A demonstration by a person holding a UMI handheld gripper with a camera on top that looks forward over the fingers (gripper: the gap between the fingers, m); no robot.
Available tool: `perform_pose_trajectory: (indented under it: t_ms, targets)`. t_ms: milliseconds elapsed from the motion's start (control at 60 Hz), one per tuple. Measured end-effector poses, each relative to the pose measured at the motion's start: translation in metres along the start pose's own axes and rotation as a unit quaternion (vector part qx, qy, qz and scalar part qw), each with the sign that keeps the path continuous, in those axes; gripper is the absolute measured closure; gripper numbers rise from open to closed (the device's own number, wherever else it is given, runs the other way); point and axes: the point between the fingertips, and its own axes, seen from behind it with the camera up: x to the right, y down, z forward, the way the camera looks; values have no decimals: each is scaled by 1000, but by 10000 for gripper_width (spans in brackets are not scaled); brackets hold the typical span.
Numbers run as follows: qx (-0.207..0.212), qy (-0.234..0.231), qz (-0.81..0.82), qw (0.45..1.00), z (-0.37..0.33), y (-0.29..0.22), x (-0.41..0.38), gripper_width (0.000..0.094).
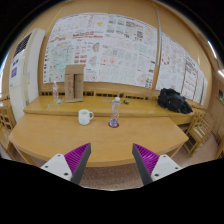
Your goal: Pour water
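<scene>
Beyond the jaws (108, 160), which are spread wide w/ nothing between them, a wooden tabletop (60, 135) carries a white mug (85, 116) at left and, just right of it, a clear water bottle (115, 111) upright on a small pink coaster (113, 124). Far right on a 2nd tabletop lies a black bag (175, 101); posters (105, 50) cover the wall behind.
</scene>
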Motion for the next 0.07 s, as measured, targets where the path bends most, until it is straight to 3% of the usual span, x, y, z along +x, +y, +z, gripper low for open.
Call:
perform_pose_trajectory:
  t_ms: [67]
  targets:
    - [1, -2, 1, 1000, -1, -1, -2, 85]
